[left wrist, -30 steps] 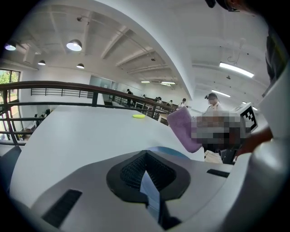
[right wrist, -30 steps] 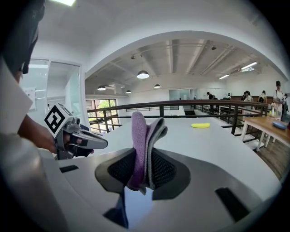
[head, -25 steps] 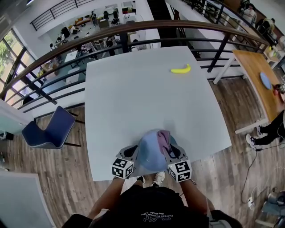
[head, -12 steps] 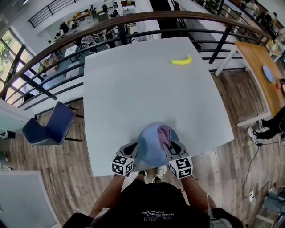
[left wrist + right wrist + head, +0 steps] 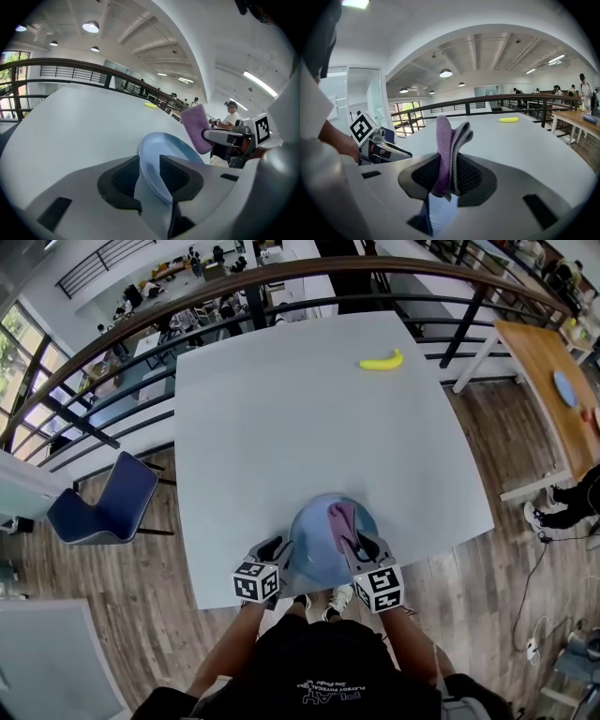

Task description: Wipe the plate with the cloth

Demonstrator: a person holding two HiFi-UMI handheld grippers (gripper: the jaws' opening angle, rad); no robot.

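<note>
Holding the cloth (image 5: 446, 140) clenched in my right claw (image 5: 449, 174), I have its purple and grey folds pinched between the two pads, with the loose end sticking up past the tips. In the head view the cloth lies over the right part of the plate (image 5: 314, 545), a pale blue round one that sits at the near edge of the surface (image 5: 300, 427), just in front of me and between my two claws. My left claw (image 5: 150, 176) has just been opening its jaws: the pads now stand apart, released, with the plate's near rim still running up between them, and I cannot see either pad pressing on it. Whether the plate lies fully flat or stays a little tilted on that side I cannot tell. Both claws point forward and somewhat down, one at each side of the plate, their marker cubes nearest my body. Far across the pale grey surface, near its far right corner, lies a yellow banana (image 5: 381, 361), well apart from everything else. A blue chair (image 5: 108, 502) stands on the wooden floor off to the left.
</note>
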